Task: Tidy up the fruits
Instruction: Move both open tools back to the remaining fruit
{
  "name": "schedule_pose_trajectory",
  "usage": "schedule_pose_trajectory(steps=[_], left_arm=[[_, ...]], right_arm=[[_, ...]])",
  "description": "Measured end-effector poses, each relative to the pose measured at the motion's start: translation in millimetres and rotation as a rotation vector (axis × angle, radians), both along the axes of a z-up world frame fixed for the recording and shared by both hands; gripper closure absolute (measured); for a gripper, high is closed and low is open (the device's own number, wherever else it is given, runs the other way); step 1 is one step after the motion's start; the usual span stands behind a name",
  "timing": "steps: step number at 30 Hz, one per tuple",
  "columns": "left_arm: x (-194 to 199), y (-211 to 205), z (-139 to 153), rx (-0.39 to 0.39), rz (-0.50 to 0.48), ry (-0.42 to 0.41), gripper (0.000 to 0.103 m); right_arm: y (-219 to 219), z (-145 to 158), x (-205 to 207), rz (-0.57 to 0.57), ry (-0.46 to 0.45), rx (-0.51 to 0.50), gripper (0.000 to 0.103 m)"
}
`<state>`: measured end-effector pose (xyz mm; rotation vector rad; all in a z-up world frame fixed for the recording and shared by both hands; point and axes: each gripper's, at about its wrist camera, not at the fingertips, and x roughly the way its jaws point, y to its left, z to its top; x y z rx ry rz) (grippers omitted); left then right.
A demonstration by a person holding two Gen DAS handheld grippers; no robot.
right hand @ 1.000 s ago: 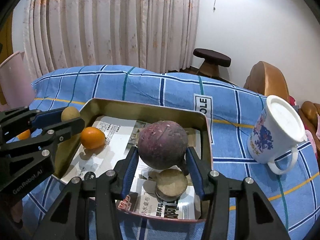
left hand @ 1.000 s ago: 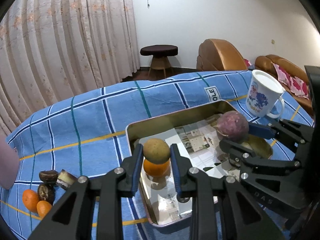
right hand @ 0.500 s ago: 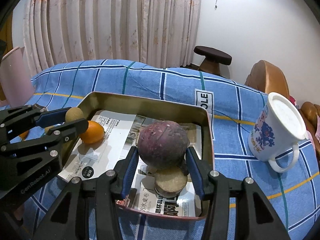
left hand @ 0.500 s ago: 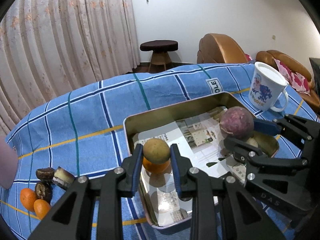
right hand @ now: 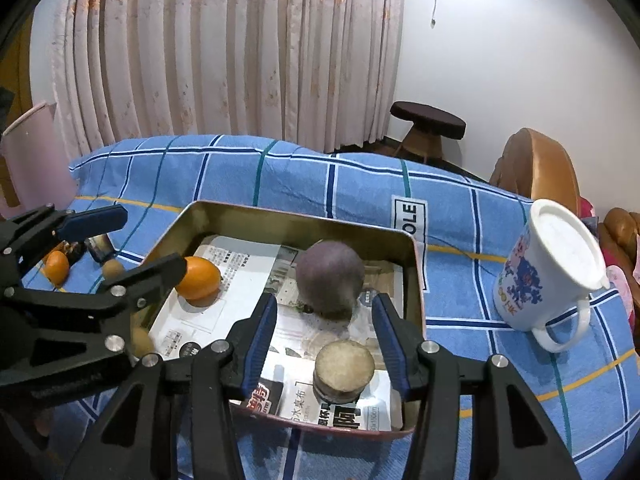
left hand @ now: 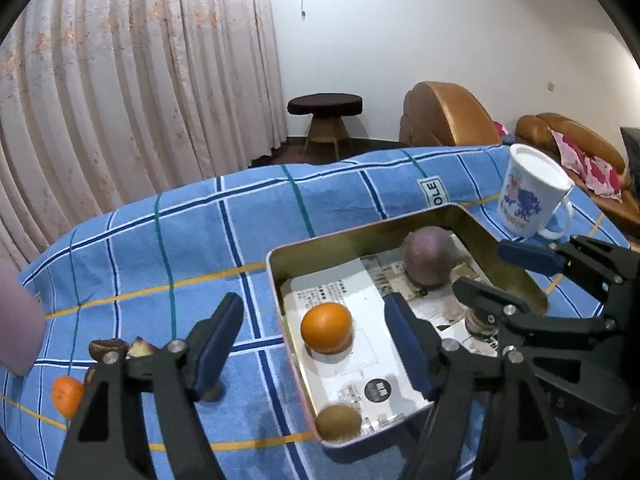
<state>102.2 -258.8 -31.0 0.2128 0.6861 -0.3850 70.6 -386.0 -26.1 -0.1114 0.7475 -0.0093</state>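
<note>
A gold metal tray (left hand: 360,236) (right hand: 280,220) lined with newspaper lies on the blue checked cloth. In it sit an orange (left hand: 326,327) (right hand: 198,280), a small brown fruit (left hand: 338,422) at the near corner, a purple round fruit (left hand: 428,256) (right hand: 330,276) and a cut round slice (right hand: 344,368). My left gripper (left hand: 316,344) is open and empty above the tray's left edge. My right gripper (right hand: 324,336) is open and empty, just behind the purple fruit and over the slice.
A white printed mug (left hand: 530,196) (right hand: 548,272) stands right of the tray. Oranges (left hand: 66,396) and dark chestnut-like pieces (left hand: 106,348) lie on the cloth at the left. A pink container (right hand: 28,152) stands at the far left edge. Stool and sofa stand behind.
Both grippers have opened. The brown fruit has dropped from the left gripper into the tray's near corner. The purple fruit has left the right gripper and rests in the tray.
</note>
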Motion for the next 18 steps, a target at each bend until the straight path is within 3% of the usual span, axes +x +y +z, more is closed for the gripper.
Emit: schedule_pose_trajectory(steps=[8,18], left_arm=[[-15.6,47.7,15.3,-0.006,0.040,-0.035,0.028],[-18.5,169.8,12.7,0.050,0.215,-0.048,0.028]], right_arm=[[22.8,21.1,-14.8,0.020,-0.057,0.008,0.050],[115.5,36.4,-14.8,0.192,-0.087,0.017,0.045]])
